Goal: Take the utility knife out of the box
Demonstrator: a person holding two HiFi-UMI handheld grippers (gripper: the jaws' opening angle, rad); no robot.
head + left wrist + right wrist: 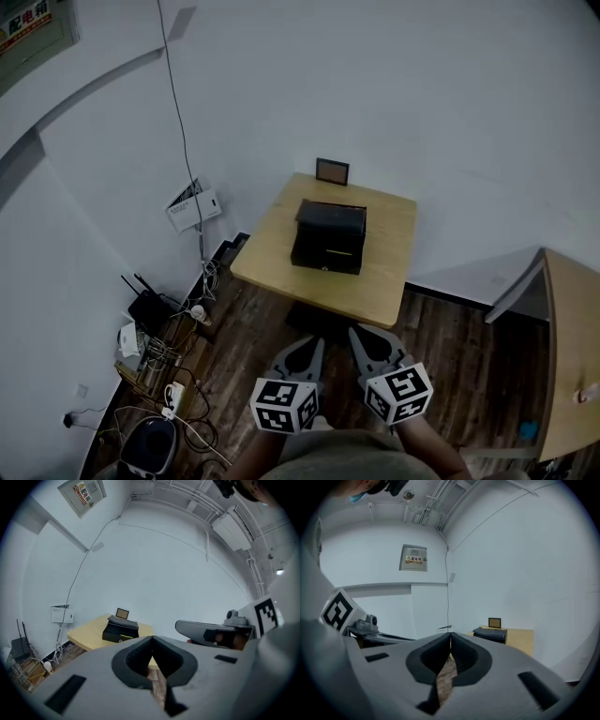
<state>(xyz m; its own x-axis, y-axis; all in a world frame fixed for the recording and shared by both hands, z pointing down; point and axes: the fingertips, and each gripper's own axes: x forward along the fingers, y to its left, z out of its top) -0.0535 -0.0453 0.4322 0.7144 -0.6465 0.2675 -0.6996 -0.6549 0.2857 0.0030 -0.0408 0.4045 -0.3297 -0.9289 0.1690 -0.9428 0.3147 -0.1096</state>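
We find the left gripper (309, 345) and the right gripper (361, 336) held side by side low in the head view, over the wooden floor (441, 347). Each has its jaws brought together, tips meeting, and nothing lies between them. The black box (328, 236) sits near the middle of the small tabletop (389, 253), well apart from both grippers and straight ahead of them. Its lid appears down, and its front face, which carries a small fitting, is turned toward us. The utility knife is not visible in any view, and we judge it to be inside the box. The box is only slightly wider than it is deep, with its longer side running across our line of approach. A small frame (332, 171) stands at the far edge behind it. The box falls close to the line between the two grippers, so neither is clearly nearer. In the left gripper view it lies left of the jaw line, and in the right gripper view it lies right of it. We judge that the coming move calls for closing the gap forward and opening the jaws before any contact with the lid.
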